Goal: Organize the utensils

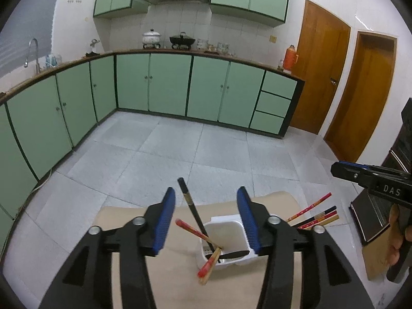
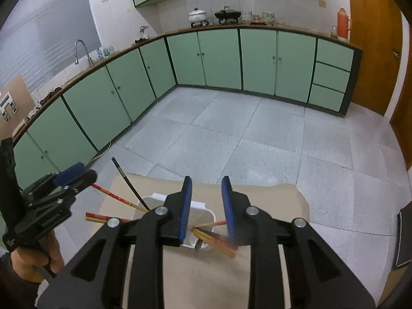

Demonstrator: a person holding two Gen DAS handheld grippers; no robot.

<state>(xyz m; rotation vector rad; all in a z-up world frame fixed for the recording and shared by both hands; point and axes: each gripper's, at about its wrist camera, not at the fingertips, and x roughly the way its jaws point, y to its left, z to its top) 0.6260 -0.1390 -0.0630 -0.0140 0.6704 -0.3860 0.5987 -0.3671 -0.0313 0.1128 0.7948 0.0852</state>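
Observation:
A white plastic utensil holder (image 1: 226, 234) stands on a beige table (image 1: 175, 278). A black chopstick (image 1: 191, 209) and red-and-tan chopsticks (image 1: 195, 231) lean out of it. My left gripper (image 1: 206, 198) is open and empty, its blue pads either side of the holder and above it. More chopsticks (image 1: 315, 213) stick out at the holder's right side. My right gripper (image 2: 206, 182) is open and empty above the holder (image 2: 200, 213); red and tan chopsticks (image 2: 219, 239) lie below its pads. The left gripper shows at the left in the right wrist view (image 2: 74, 172).
Green kitchen cabinets (image 1: 167, 82) run along the far wall and left side under a countertop with pots (image 1: 180, 40). A grey tiled floor (image 1: 206, 149) lies beyond the table edge. Wooden doors (image 1: 334, 77) stand at the right. A dark object (image 2: 404, 234) lies at the table's right.

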